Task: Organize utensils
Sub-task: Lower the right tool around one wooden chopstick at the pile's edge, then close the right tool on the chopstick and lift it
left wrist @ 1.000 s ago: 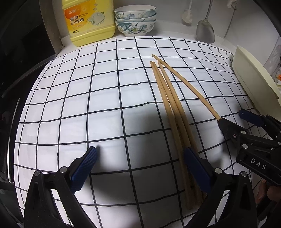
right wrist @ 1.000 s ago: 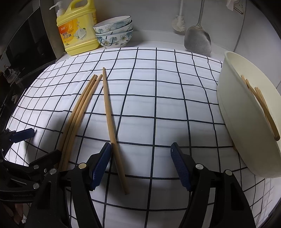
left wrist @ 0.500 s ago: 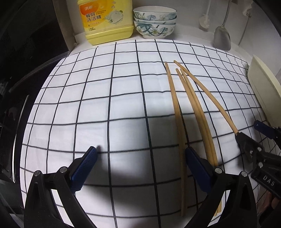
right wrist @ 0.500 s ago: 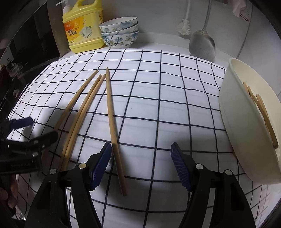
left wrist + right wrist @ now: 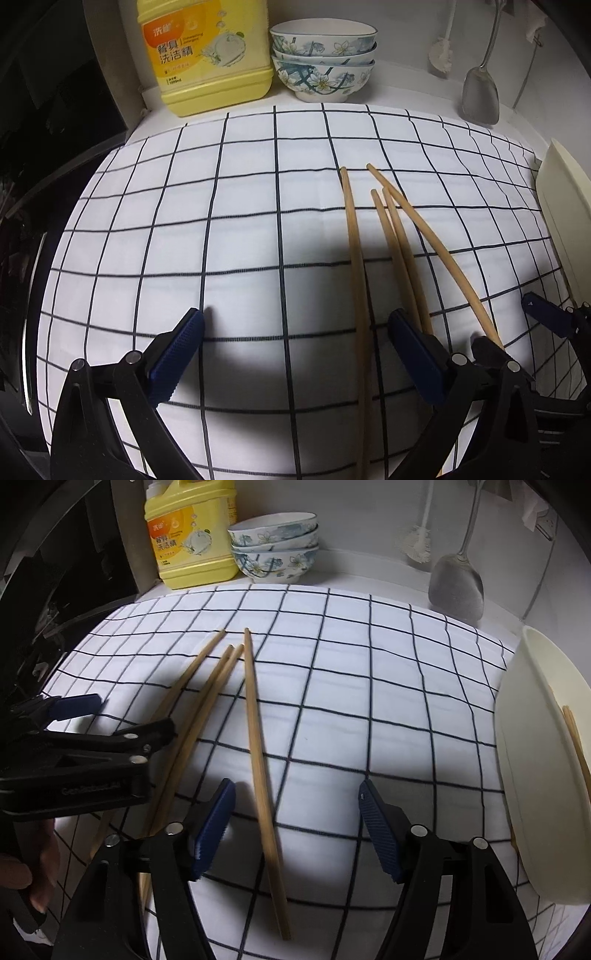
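Right wrist view: the right gripper [image 5: 297, 825], jaws spread and just narrowing, straddles the centre-frame chopstick [image 5: 260, 760], seemingly lining up a pinch.

Chopstick [image 5: 263, 775] lies between right gripper's [image 5: 297, 827] spread jaws

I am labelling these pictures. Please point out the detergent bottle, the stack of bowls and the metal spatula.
detergent bottle [image 5: 207, 55]: left wrist view, on its label.
stack of bowls [image 5: 323, 61]: left wrist view, on the middle bowl's wall.
metal spatula [image 5: 456, 585]: right wrist view, on its blade.
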Available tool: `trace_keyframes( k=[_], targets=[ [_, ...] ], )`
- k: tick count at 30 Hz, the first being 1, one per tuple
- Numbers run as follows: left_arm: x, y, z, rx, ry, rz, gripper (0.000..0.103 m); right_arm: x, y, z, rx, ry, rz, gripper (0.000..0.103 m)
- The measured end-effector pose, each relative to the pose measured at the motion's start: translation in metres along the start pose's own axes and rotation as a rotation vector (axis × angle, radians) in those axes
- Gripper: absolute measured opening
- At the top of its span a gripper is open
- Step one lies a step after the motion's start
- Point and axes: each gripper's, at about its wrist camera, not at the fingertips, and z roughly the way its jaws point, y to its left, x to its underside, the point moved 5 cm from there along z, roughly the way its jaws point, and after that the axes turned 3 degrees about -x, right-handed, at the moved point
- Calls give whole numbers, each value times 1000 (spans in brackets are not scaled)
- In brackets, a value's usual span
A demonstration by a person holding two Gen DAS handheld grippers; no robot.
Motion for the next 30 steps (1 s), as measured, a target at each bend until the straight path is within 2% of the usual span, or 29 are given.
trace_keyframes(
  k=[2,5,7,8,10,13,16,20,30],
  targets=[
    [2,-3,-3,16,-28,11,89,-2,3,0,-11,-11,-23,58],
    [5,-9,-10,41,-57,36,72,-5,8,1,-24,-14,-53,41],
    [6,-15,-13,55,-66,59,55,-7,12,1,-28,-13,-68,28],
    [6,-19,-14,66,-68,72,50,-8,15,2,-29,-13,-77,24],
    [4,-23,-16,80,-66,83,30,-10,20,3,-14,-15,-100,10],
    [3,-25,-16,91,-60,94,9,-10,21,3,8,-15,-103,6],
    [2,-23,-15,101,-52,106,7,-10,16,2,-8,-10,-60,6],
    [6,-16,-18,157,-28,95,7,-6,10,-2,-23,0,22,6],
    [28,-9,-60,220,-44,173,7,8,11,-45,-28,-35,144,6]
  ],
)
